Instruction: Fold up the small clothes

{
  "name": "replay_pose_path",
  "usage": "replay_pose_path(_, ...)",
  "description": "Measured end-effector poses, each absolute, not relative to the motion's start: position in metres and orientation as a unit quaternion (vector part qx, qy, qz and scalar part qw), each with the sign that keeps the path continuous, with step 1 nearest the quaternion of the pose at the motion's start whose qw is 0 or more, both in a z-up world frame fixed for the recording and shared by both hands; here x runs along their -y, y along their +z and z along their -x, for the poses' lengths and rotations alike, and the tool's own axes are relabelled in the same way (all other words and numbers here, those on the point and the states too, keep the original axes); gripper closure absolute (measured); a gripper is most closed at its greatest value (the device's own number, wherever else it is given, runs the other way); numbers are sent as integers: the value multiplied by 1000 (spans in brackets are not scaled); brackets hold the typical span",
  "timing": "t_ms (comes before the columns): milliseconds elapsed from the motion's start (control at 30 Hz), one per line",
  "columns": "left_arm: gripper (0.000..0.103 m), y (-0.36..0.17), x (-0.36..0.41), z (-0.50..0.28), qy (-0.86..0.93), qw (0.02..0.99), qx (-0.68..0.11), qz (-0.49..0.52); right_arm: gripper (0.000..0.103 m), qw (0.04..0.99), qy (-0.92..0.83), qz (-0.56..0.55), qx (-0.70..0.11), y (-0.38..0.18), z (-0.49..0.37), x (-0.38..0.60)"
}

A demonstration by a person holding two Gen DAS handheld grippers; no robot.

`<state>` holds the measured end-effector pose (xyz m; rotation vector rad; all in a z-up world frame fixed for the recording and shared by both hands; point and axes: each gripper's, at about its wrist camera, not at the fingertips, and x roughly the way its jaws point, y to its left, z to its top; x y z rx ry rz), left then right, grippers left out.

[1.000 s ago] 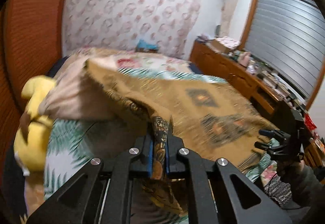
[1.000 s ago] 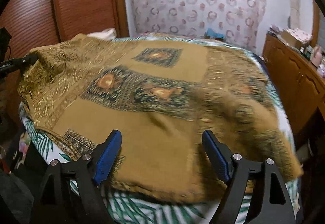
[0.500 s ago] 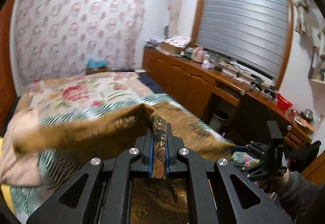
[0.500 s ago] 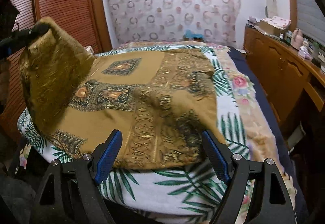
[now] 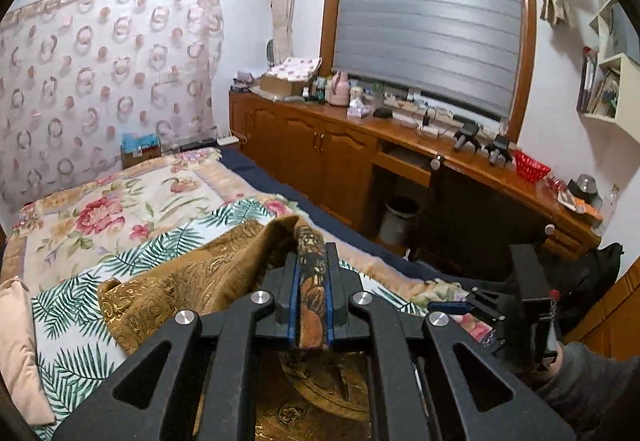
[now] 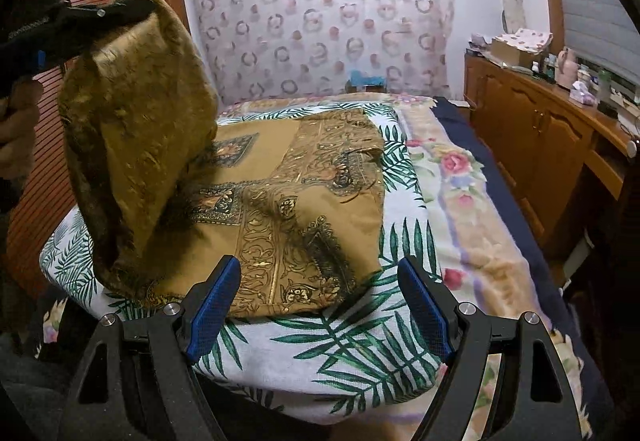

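- The golden-brown patterned cloth is lying on the palm-leaf sheet at the near end of the bed, with its long side running from the near edge toward the curtained wall.
- The left gripper is pinching one corner of this cloth tight between its blue pads; the jaws are almost together.
- In the right wrist view, this corner is standing high at the left, and the lifted part is hanging down as a tilted flap over the flat part.
- The right gripper is standing wide apart with nothing between its jaws; it is hovering just above the near edge of the cloth.
- Compared with one second ago, the cloth was lying spread and flat over the bed; now its left part is raised and turned over toward the middle.
- The left wrist view is now facing the wooden cabinets and the window blind, while before it was facing the curtain.
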<state>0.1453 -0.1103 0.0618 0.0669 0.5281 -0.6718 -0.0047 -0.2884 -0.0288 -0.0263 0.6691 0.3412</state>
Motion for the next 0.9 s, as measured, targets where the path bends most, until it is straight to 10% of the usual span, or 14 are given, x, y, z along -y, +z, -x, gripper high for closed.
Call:
replay_pose_path(200, 89, 40, 125, -159, -324, 897, -298, -52, 20, 931, 164, 13, -327, -30, 1, 291)
replay_pose_path(533, 26, 46, 93, -139, -318, 909, -270, -26, 20, 935, 158, 16, -316, -21, 3, 297)
replay_pose_path(900, 21, 5, 25, -122, -237, 928, -287, -28, 20, 936, 176, 34, -303, -13, -1, 281)
